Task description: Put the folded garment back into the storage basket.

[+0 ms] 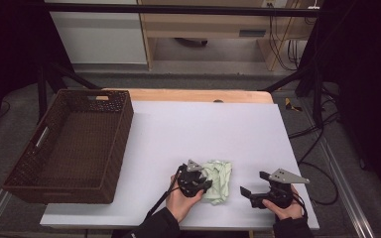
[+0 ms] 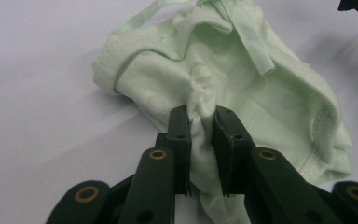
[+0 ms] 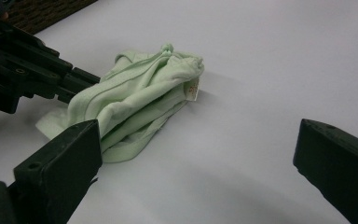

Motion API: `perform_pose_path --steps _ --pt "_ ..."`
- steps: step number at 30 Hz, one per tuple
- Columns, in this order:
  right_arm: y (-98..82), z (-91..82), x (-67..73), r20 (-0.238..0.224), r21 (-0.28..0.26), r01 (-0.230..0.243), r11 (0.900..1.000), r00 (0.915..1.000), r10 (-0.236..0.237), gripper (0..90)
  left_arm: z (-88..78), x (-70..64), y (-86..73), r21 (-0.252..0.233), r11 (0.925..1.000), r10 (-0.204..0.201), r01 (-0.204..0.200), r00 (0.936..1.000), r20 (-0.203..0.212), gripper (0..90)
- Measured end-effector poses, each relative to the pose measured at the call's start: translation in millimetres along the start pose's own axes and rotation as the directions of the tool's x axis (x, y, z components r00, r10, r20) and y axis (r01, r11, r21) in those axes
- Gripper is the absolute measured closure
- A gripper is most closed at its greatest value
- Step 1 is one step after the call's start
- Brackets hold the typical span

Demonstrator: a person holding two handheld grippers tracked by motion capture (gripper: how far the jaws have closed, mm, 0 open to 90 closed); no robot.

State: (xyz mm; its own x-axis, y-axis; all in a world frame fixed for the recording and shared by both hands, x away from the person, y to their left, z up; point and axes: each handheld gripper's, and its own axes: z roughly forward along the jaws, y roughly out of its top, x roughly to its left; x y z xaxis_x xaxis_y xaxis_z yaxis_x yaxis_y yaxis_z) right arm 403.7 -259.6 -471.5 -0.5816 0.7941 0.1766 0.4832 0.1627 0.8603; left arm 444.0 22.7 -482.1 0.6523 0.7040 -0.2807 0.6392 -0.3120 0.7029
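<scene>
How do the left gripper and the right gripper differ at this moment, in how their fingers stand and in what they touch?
The left gripper has its fingers drawn close, pinching a fold of the pale green cloth; the right gripper has its fingers spread wide with bare table between them. The left gripper is on the cloth; the right gripper sits apart, to the cloth's right in the high view. Both are black, hand-held, low over the table.

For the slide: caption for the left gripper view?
Left tool pinching a fold of crumpled pale green garment on the white table.
</scene>
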Motion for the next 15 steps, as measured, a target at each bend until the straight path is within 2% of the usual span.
perform_pose_path --steps 5,15 --pt "0.0 -0.1 0.0 0.0 0.0 -0.001 1.0 1.0 0.001 1.9 0.4 -2.3 -0.9 -0.005 0.9998 0.019 -0.019 0.9998 -0.012 79.6" --pt "0.0 -0.5 -0.3 0.0 0.001 -0.002 1.0 1.0 0.002 1.9 -2.3 -1.9 1.2 -0.023 0.9993 0.027 -0.028 0.9996 -0.009 82.7"
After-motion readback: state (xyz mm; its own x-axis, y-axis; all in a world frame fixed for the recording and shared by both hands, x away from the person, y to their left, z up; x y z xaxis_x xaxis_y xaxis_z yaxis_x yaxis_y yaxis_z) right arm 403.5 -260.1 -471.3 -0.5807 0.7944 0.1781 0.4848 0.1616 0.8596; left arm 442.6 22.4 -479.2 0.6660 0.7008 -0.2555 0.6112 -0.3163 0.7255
